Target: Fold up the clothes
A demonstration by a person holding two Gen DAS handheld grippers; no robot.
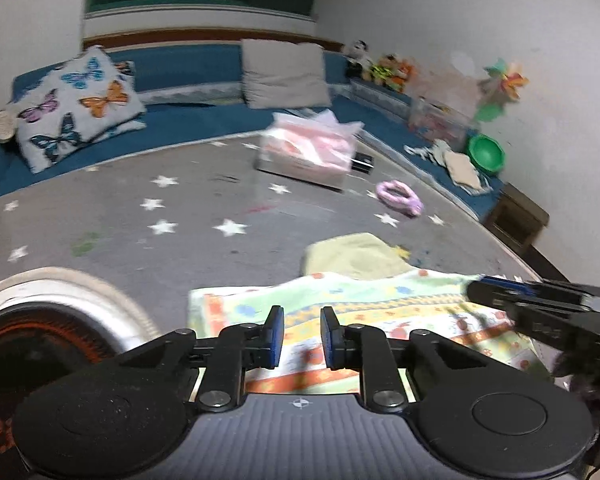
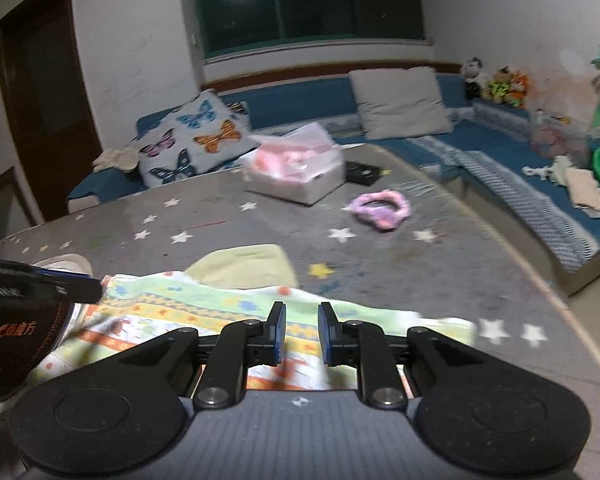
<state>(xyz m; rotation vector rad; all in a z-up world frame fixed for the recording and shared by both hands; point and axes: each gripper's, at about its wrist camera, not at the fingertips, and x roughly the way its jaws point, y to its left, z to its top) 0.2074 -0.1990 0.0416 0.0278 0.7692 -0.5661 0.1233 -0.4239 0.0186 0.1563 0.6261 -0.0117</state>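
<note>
Left gripper (image 1: 302, 336): blue-padded jaws parted by a narrow gap, nothing between them. It hangs over the near edge of the patterned cloth (image 1: 364, 328).

Right gripper (image 2: 302, 334): same setting, narrow gap, nothing held, also above the cloth's near edge. In the left wrist view it shows at 3 o'clock, over the cloth's right side.

Patterned cloth: pale green ground with orange, yellow and white bands and small printed figures. Lies flat on the grey star-printed table (image 1: 140, 216); far edge is wavy, not squared. Detail is blurred.

Yellow-green cloth (image 2: 244, 266): plain, folded, at 12 o'clock from the patterned cloth and touching or slightly under its far edge.

Further out at 12 to 1 o'clock: clear box of pink items (image 2: 300, 168), a pink ring-shaped item (image 2: 380, 210).

At 9 o'clock, round black-and-orange object (image 2: 16, 340) beside the cloth's left edge.

Beyond the table: blue sofa (image 1: 188, 120) with butterfly pillow (image 1: 76, 104).
</note>
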